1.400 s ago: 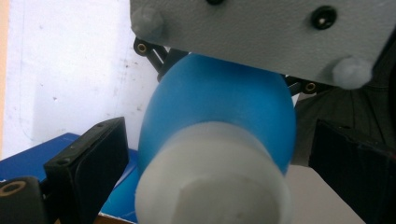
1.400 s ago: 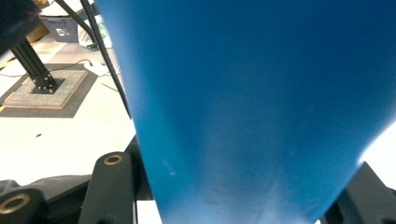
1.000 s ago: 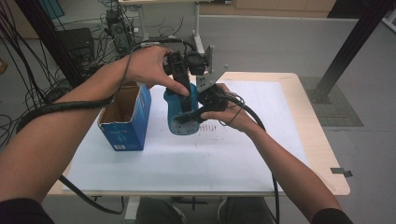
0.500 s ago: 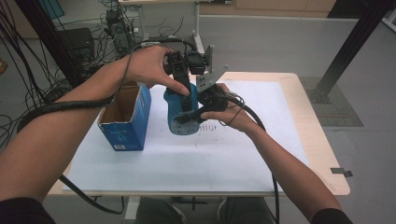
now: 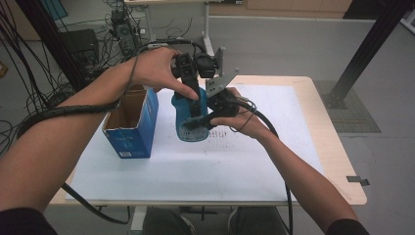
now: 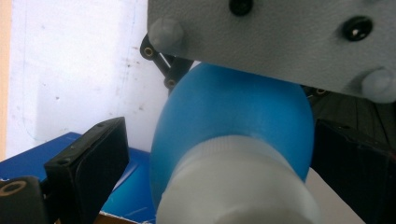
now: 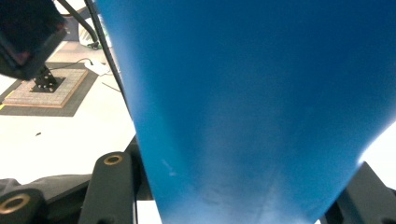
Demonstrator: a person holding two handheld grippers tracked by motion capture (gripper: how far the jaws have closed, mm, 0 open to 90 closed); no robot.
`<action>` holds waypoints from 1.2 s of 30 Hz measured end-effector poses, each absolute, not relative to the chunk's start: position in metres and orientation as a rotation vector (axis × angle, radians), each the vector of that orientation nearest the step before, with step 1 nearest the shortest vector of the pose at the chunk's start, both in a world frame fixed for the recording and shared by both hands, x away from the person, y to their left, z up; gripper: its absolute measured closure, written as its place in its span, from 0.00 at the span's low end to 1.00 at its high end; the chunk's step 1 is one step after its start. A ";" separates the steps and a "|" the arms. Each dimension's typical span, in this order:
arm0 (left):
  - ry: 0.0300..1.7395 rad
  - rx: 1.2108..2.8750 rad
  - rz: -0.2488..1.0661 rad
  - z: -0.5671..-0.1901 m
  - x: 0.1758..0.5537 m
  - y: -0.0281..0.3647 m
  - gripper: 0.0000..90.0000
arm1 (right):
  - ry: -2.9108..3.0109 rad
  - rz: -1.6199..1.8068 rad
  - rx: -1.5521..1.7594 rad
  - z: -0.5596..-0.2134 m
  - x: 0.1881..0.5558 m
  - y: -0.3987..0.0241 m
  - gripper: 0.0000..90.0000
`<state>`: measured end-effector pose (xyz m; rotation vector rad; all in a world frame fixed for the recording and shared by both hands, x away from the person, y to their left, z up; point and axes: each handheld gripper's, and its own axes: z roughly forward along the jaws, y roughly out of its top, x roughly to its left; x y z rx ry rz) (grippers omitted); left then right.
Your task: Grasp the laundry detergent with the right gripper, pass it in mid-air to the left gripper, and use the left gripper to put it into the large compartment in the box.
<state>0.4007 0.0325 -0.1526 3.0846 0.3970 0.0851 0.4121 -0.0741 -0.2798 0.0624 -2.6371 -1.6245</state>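
Bottle: a blue plastic bottle [image 5: 188,117] with a white screw cap [image 6: 233,186] is held above the white table cover [image 5: 274,161], a little right of the box, between the two grippers.
Bottle position: in the high view it is about upright, its flat bottom low and turned toward the camera.
Right gripper: the right gripper [image 5: 205,116] is closed on the body of the bottle; in the right gripper view the blue wall sits between both black jaws and touches them.
Left gripper: the left gripper [image 5: 188,81] is at the top of the bottle. In the left gripper view the white cap and the blue shoulder stand between its jaws; the left jaw is clearly apart from the bottle, so the jaws are wide and do not press.
Box: an open blue carton [image 5: 132,122] stands upright on the table cover, just left of the bottle, not touching it.
Table: light wood edge [image 5: 337,147], with the white cover over most of the top.
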 end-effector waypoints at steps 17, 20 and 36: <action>0.398 3.086 0.087 -0.152 0.400 0.032 0.06 | -2.656 -1.629 0.068 -0.280 0.413 -0.075 0.48; 0.397 3.086 0.086 -0.152 0.400 0.033 0.06 | -2.659 -1.625 0.065 -0.280 0.414 -0.075 0.48; 0.398 3.090 0.086 -0.154 0.401 0.034 0.06 | -2.653 -1.627 0.072 -0.280 0.414 -0.074 0.48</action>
